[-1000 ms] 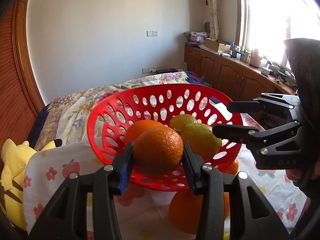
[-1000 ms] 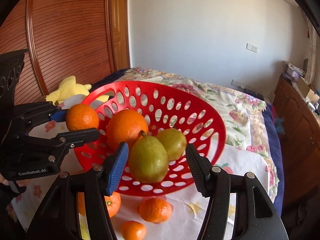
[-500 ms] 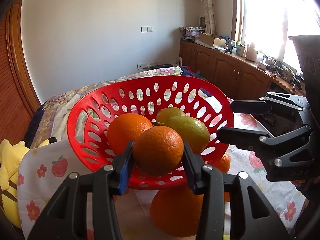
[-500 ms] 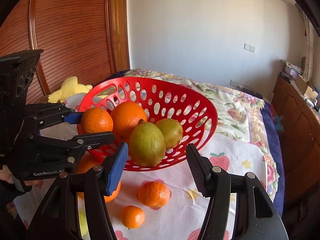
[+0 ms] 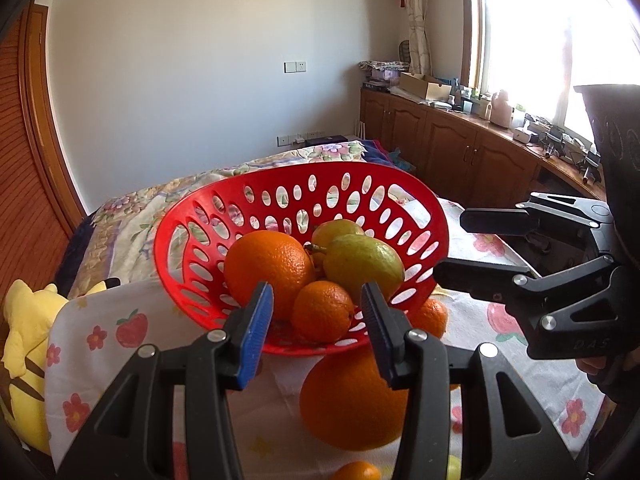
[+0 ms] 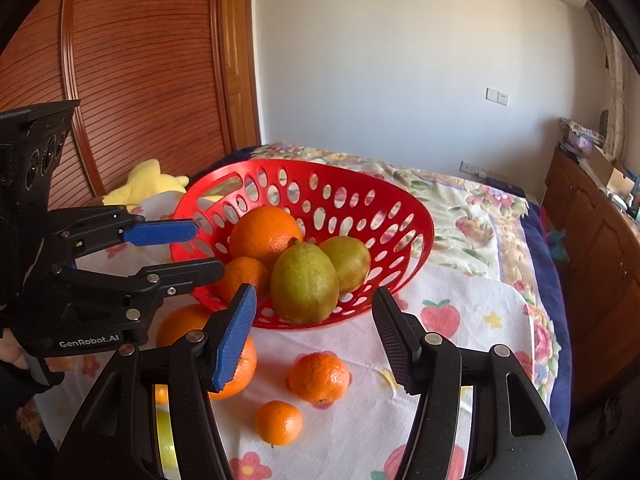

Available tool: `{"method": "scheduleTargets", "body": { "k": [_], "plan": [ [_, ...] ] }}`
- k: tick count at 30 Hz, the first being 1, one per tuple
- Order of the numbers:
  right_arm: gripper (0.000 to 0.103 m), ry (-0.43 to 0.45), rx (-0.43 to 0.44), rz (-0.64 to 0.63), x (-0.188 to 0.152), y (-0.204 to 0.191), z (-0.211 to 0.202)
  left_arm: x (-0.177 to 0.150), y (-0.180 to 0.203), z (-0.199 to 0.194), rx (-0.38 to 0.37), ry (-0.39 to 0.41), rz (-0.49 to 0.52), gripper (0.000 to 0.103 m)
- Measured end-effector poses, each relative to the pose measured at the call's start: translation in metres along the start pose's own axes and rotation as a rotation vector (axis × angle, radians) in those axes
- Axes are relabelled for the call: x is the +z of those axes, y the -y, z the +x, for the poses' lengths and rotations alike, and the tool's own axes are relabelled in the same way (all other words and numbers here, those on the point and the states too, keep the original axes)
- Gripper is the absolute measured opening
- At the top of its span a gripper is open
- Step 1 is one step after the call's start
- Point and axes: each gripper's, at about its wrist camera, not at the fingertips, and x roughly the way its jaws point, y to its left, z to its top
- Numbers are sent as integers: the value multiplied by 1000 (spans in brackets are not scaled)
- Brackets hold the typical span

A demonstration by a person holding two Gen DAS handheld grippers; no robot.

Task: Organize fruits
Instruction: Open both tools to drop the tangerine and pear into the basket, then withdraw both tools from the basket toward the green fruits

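Note:
A red perforated basket [image 5: 300,172] [image 6: 320,168] on the flowered cloth holds a big orange [image 5: 268,268], two green pears [image 6: 304,288] [image 6: 346,258] and a small orange [image 5: 322,312]. My left gripper [image 5: 316,296] is open just in front of the basket's near rim. The small orange lies in the basket beyond its pads, untouched. My right gripper [image 6: 314,294] is open too, with nothing in it, in front of the nearer pear. Loose on the cloth are a large orange [image 5: 352,404] and two mandarins [image 6: 319,376] [image 6: 278,422].
A yellow plush toy [image 5: 24,340] lies left of the cloth. The bed's floral quilt [image 6: 472,208] stretches behind the basket. Wooden cabinets [image 5: 460,148] line the window side and a slatted wooden door [image 6: 140,80] the other. Another orange [image 5: 430,314] lies by the basket's right edge.
My left gripper has let go of the small orange, which now rests in the basket, and it has drawn back a little. The right gripper stays open.

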Motion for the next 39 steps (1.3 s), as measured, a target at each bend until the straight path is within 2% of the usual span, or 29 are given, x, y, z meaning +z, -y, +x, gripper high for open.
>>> {"method": "scheduleTargets", "body": {
  "k": [9,19,28,39],
  "plan": [
    [62,31,-7,21,-12,-14,-41,-13,9,-51,20,30,-5,46],
    [62,45,-22,37,-35,-45,-82,-39,16,-104,37,59,-27,52],
    [63,18,-12,62,-67,-64,-92,-67,14,-114,38,42,-44,54],
    [63,-38,34,86,-100,-87,-74,-112,17,-101,16,-15,-83,56]
  ]
}}
